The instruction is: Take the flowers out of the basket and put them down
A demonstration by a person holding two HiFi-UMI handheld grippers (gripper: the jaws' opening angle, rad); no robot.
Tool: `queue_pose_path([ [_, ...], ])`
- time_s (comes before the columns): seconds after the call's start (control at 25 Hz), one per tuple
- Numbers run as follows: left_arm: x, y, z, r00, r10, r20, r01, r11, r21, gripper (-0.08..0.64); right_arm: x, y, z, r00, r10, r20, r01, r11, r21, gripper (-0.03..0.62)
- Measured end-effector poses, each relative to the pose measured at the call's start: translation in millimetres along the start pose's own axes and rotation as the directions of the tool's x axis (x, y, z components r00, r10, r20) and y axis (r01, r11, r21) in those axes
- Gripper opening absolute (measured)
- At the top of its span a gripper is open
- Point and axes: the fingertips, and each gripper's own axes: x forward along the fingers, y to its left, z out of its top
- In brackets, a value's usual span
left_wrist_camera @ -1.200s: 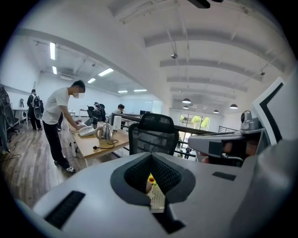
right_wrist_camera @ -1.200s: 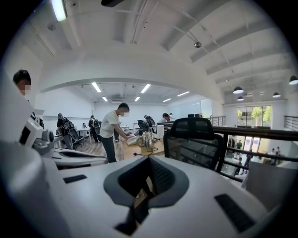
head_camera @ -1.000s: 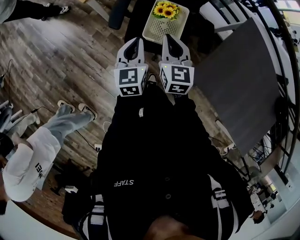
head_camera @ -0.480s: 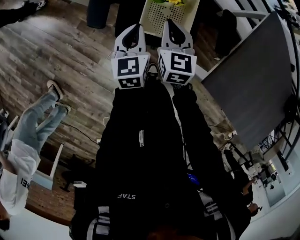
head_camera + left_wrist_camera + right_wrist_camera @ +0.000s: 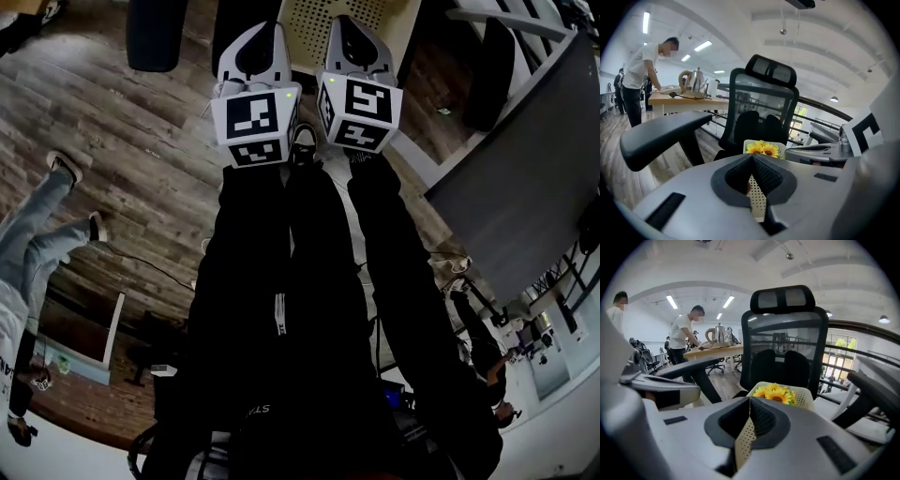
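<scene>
The yellow sunflowers (image 5: 762, 149) stand in a cream perforated basket (image 5: 757, 202) on the seat of a black office chair (image 5: 764, 101). In the left gripper view they lie just beyond my left gripper (image 5: 752, 157), whose jaws are shut and empty. In the right gripper view the flowers (image 5: 776, 393) and basket (image 5: 805, 398) sit just past my right gripper (image 5: 750, 401), also shut and empty. In the head view both grippers, left (image 5: 272, 30) and right (image 5: 339, 22), are side by side in front of the basket (image 5: 323, 28); the flowers are cut off by the top edge.
The chair's armrests (image 5: 661, 136) reach out on both sides of the basket. A grey tabletop (image 5: 525, 178) lies to the right. A person (image 5: 640, 77) stands at a wooden table with kettles (image 5: 691, 84) at the back left. Another person (image 5: 33, 272) is on the wooden floor at the left.
Both grippers have risen in the head view and closed in on the basket. The flowers, seen a second ago at the top, have slipped out of the frame.
</scene>
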Motion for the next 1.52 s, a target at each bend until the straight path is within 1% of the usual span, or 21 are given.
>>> queue_pose_path([
  [0.08, 15, 3, -6, 1.000, -0.002, -0.016, 0.002, 1.000, 0.012, 0.000, 17, -7, -7, 1.000, -0.018, -0.023, 0.018, 1.000, 0.001, 0.014],
  [0.2, 29, 8, -10, 0.999, -0.006, -0.032, 0.007, 1.000, 0.019, 0.000, 34, -19, -13, 0.998, -0.047, -0.049, 0.049, 0.998, 0.031, 0.015],
  [0.32, 42, 11, -10, 0.999, -0.017, -0.048, 0.018, 1.000, 0.021, 0.000, 50, -27, -16, 0.996, -0.060, -0.070, 0.063, 0.997, 0.043, 0.021],
  [0.4, 53, 12, -10, 0.998, -0.021, -0.057, 0.022, 1.000, 0.021, 0.000, 61, -32, -18, 0.994, -0.058, -0.087, 0.063, 0.997, 0.052, 0.076],
  [0.56, 73, 15, -12, 0.996, -0.024, -0.083, 0.026, 1.000, 0.016, 0.000, 82, -43, -32, 0.988, -0.073, -0.133, 0.083, 0.994, 0.072, 0.092],
  [0.68, 83, 19, -14, 0.995, -0.032, -0.096, 0.034, 0.999, 0.020, 0.000, 98, -44, -49, 0.981, -0.074, -0.177, 0.088, 0.993, 0.073, 0.144],
  [0.8, 90, 24, -16, 0.994, -0.031, -0.103, 0.033, 0.999, 0.021, 0.000, 113, -47, -62, 0.975, -0.076, -0.207, 0.093, 0.993, 0.074, 0.153],
  [0.92, 98, 29, -18, 0.993, -0.025, -0.112, 0.027, 1.000, 0.014, 0.000, 124, -52, -69, 0.972, -0.093, -0.217, 0.112, 0.991, 0.078, 0.166],
  [1.08, 105, 33, -23, 0.991, -0.024, -0.130, 0.026, 1.000, 0.014, 0.000, 137, -56, -81, 0.966, -0.112, -0.232, 0.135, 0.987, 0.083, 0.233],
  [1.24, 112, 36, -26, 0.990, -0.026, -0.141, 0.029, 0.999, 0.020, 0.000, 150, -56, -92, 0.966, -0.112, -0.234, 0.135, 0.987, 0.085, 0.282],
  [1.28, 114, 36, -27, 0.990, -0.027, -0.142, 0.030, 0.999, 0.023, 0.000, 154, -56, -93, 0.966, -0.115, -0.232, 0.137, 0.987, 0.082, 0.291],
  [1.52, 118, 35, -28, 0.990, -0.039, -0.132, 0.043, 0.999, 0.029, 0.000, 174, -67, -115, 0.957, -0.150, -0.250, 0.166, 0.985, 0.043, 0.397],
])
